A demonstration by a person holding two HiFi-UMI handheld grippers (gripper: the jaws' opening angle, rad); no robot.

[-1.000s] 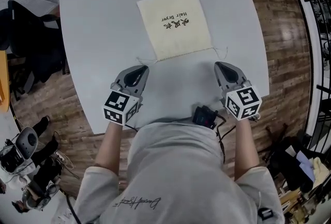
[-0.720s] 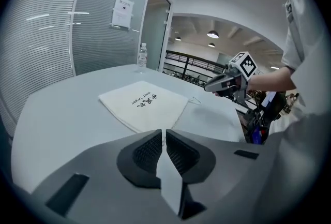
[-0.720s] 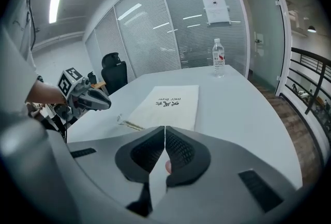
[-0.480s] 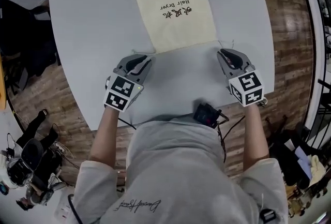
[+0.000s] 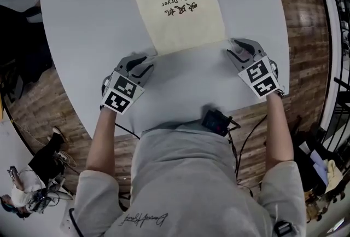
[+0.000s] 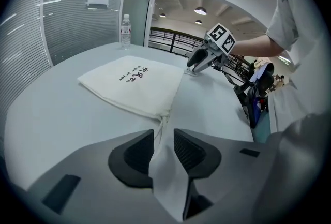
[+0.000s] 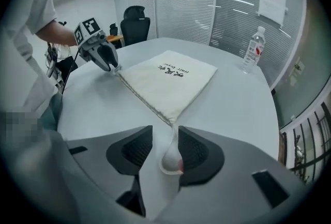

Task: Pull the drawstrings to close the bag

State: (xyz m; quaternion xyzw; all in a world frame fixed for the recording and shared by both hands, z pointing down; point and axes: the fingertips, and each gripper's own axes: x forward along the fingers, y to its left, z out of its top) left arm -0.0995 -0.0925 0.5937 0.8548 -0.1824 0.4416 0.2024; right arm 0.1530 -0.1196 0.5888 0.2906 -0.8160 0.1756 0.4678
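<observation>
**Jaws opening at the bag (image 5: pixel 178 9) corners**

The cream bag lies flat on the tabletop (image 5: pixel 82 28), its drawstring side facing the near edge. The left hand-held gripper (image 5: pixel 145 61) sits at the bag's near left corner. Its jaws are opening, and the thin left drawstring (image 6: pixel 161 125) runs loose between the pads. The right hand-held gripper (image 5: pixel 232 48) sits at the near right corner, its jaws opening wide. The right drawstring (image 7: pixel 170 155) lies looped between them, unpinched. A bottle (image 7: pixel 253 48) stands towards the tabletop's far edge.
</observation>
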